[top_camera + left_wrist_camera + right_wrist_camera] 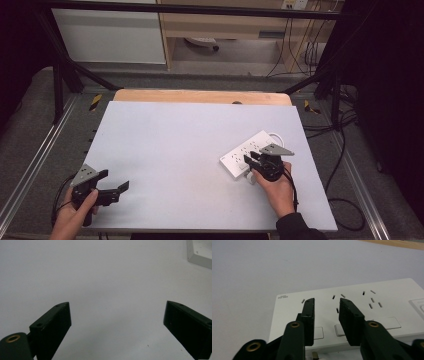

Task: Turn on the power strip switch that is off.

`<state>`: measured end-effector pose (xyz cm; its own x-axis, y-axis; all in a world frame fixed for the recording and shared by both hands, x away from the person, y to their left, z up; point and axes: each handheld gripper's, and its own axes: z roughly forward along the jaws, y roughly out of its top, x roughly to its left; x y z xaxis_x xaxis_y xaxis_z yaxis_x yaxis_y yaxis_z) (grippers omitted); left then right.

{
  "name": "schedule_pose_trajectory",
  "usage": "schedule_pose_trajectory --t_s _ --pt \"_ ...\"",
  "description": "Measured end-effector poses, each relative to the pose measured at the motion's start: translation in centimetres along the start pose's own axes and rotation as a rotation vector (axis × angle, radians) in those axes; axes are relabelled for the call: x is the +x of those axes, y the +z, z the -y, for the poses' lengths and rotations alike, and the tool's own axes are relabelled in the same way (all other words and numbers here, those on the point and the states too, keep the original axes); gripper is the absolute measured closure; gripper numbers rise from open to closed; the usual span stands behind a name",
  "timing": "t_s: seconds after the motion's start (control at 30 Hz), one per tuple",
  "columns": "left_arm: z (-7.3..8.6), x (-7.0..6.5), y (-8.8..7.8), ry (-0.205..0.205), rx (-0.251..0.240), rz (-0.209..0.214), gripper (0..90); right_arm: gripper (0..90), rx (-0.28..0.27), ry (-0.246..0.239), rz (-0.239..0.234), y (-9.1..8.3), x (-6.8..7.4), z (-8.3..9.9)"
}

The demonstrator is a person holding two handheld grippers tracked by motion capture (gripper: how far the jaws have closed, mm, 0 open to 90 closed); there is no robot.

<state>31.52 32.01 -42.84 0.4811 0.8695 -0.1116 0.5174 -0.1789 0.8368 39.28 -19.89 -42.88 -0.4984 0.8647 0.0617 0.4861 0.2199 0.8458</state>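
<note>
White plastic power strip (248,151) with rocker switches sits right of centre in the high view, on the pale grey desk (165,150). Right claw (325,305) hovers over its near edge, jaws part open, nothing pinched. I'd line one jaw tip squarely over a switch and press straight down. Left claw (116,190) idles wide open, lower left.

A small grey brand mark is printed at one corner of the white power strip (352,312) in the right gripper view; its letters are too small and blurred to be read with certainty. No other text, number or sign can be read on anything else
</note>
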Motion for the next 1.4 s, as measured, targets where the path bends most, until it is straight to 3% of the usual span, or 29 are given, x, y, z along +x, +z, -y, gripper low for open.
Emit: schedule_pose_trajectory --t_s 0.37,0.6,0.77,1.4 --pt "0.0 0.0 0.0 0.002 0.001 -0.002 7.7 33.1 0.02 0.015 0.023 0.2 0.2 -0.3" --pt "0.0 0.1 0.0 0.0 0.003 -0.001 7.6 5.8 -0.009 0.043 0.022 0.0 0.2 -0.8" --pt "0.1 0.0 0.0 0.0 0.002 -0.002 7.6 2.7 -0.065 0.022 0.021 -0.4 0.3 -1.1" --pt "0.1 0.0 0.0 0.007 0.007 -0.006 7.6 3.4 -0.105 -0.004 0.026 -1.6 0.1 -2.0"
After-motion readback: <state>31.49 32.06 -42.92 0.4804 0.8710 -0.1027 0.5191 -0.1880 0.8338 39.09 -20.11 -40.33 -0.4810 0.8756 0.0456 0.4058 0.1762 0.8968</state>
